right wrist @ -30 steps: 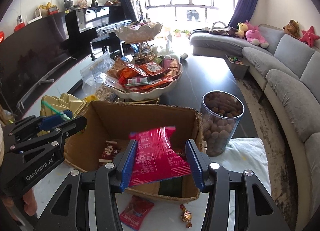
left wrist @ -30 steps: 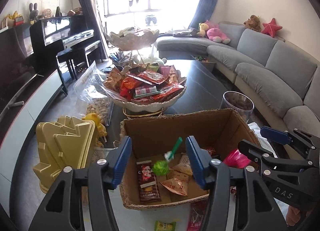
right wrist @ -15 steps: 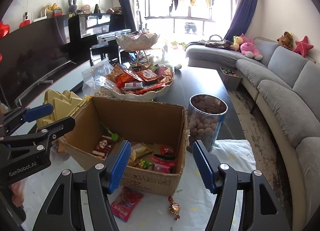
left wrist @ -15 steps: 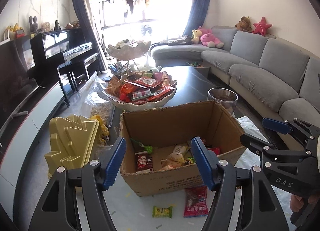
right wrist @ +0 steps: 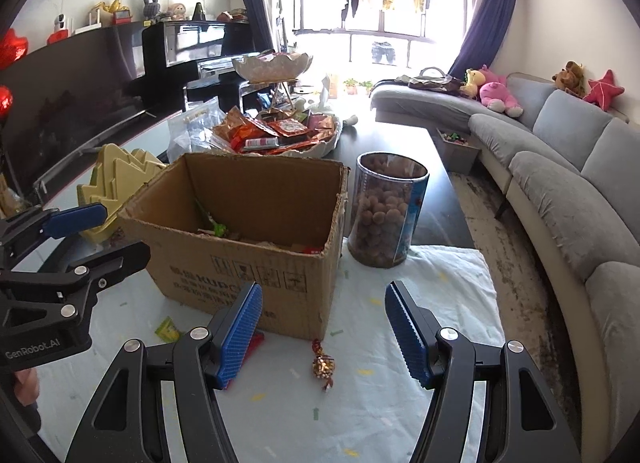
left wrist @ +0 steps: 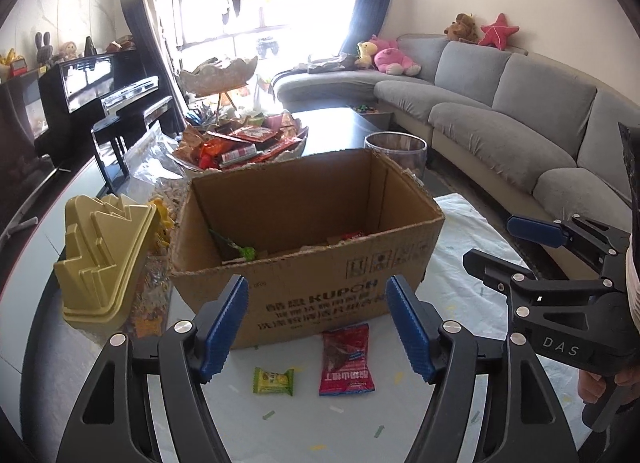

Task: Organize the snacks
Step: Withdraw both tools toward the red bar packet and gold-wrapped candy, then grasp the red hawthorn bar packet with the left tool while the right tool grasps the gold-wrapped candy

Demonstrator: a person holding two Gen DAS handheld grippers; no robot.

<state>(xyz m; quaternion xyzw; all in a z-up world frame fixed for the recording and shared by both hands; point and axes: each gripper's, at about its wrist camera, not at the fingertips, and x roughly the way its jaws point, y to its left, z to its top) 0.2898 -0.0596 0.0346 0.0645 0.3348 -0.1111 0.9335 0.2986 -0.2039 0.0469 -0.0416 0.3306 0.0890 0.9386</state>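
An open cardboard box (left wrist: 360, 263) (right wrist: 240, 263) with several snacks inside stands on the white cloth. On the cloth in front of it lie a red packet (left wrist: 346, 359), a small green candy (left wrist: 273, 381) and a gold-wrapped candy (right wrist: 323, 365). My left gripper (left wrist: 315, 287) hangs just before the box above the red packet and green candy, its jaws opening with nothing between them. My right gripper (right wrist: 325, 291) is open and empty above the gold candy. Each gripper also shows in the other's view: the right gripper (left wrist: 492, 241) and the left gripper (right wrist: 124, 231).
A clear jar of round brown snacks (right wrist: 384, 215) stands right of the box. Behind it, a white bowl (left wrist: 240, 147) is piled with packets. A yellow plastic lid (left wrist: 104, 255) sits left of the box. A grey sofa (left wrist: 520, 123) runs along the right.
Both grippers drew back from over the box toward me and sank a little. The red packet left the right jaws and the green-stick sweet fell into the box. Both jaws widened.
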